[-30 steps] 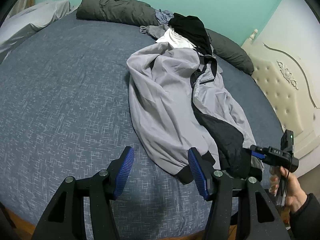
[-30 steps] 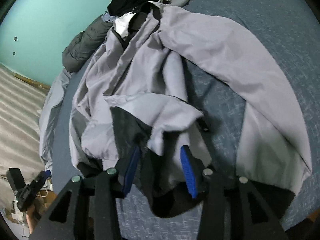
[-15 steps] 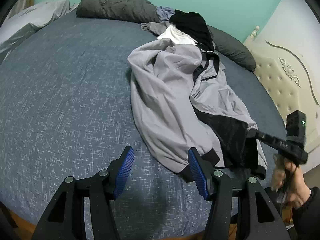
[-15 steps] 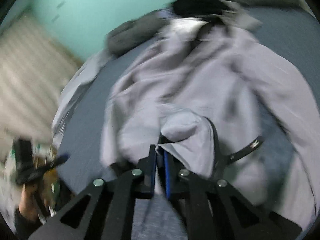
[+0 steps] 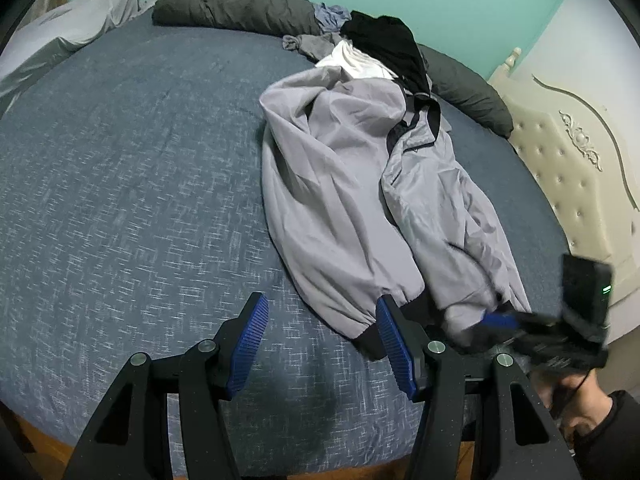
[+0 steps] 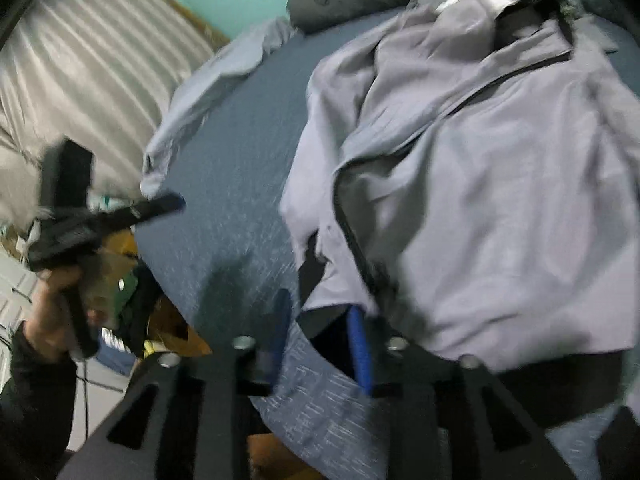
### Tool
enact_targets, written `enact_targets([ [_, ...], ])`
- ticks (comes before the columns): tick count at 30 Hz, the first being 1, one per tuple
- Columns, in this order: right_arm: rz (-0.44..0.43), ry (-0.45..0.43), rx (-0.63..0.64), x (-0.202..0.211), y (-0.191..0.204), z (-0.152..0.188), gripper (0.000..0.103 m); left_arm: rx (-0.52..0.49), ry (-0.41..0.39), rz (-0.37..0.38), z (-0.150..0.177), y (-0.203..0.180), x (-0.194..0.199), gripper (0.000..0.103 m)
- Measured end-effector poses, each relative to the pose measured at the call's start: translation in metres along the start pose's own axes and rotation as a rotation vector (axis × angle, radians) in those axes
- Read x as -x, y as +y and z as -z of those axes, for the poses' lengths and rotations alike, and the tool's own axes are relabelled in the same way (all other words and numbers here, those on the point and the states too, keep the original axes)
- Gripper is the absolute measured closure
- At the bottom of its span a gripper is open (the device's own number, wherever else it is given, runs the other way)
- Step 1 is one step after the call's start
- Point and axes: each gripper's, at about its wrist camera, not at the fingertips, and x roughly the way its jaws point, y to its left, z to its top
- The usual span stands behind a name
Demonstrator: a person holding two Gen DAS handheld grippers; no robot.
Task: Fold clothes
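Left wrist view: left gripper (image 5: 320,336) hovers over the bed (image 5: 120,208), jaws released and empty; grey jacket (image 5: 352,200) lies spread lengthwise just ahead, its black cuff (image 5: 370,338) beside the right-hand pad; right gripper (image 5: 500,322) blurred at the jacket's near hem; heap of other clothes (image 5: 372,48) at the jacket's far end; dark duvet (image 5: 240,8) along the far edge; blue-grey flecked sheet, teal wall, cream tufted headboard (image 5: 576,184) to the right.

Right wrist view: right gripper (image 6: 320,340), jaws opening; black hem (image 6: 332,334) sits between them, pads no longer pressing as far as blur allows; jacket (image 6: 500,200) fills the right; left gripper (image 6: 156,210) held off the bed edge; pale curtain (image 6: 92,60) behind.

Judgement: to fold well, let the hem drop flat, draw clear without snagging it, then smooth the body before bringing the sleeve across.
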Motion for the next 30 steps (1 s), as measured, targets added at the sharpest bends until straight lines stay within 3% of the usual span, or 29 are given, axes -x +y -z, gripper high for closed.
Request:
enact_targets([
  [4,0.056,-0.121,-0.067,0.053,-0.031,-0.004,0.065,-0.008,0.034,0.028,-0.001,-0.013,-0.020,0.037],
  [7,0.122,-0.186,-0.140,0.083,-0.059,-0.005,0.054,-0.003,0.064,0.047,-0.006,-0.021,-0.039,0.035],
  [13,0.241,-0.093,-0.295,0.075,-0.103,-0.004,0.043,0.014,0.086,0.037,-0.022,-0.042,-0.073,0.032],
  [20,0.193,-0.019,-0.361,0.049,-0.121,0.007,0.043,0.020,0.118,-0.001,-0.033,-0.056,-0.118,0.032],
  [22,0.205,0.001,-0.351,0.045,-0.120,0.009,0.043,0.020,0.130,-0.013,-0.034,-0.055,-0.129,0.038],
  [25,0.182,0.007,-0.366,0.040,-0.123,0.014,0.043,0.005,0.136,-0.001,-0.036,-0.053,-0.137,0.056],
  [29,0.174,0.003,-0.380,0.042,-0.130,0.016,0.043,-0.028,0.125,0.021,-0.036,-0.048,-0.128,0.084],
  [30,0.172,-0.002,-0.377,0.044,-0.130,0.015,0.043,-0.037,0.116,0.022,-0.036,-0.045,-0.121,0.095],
])
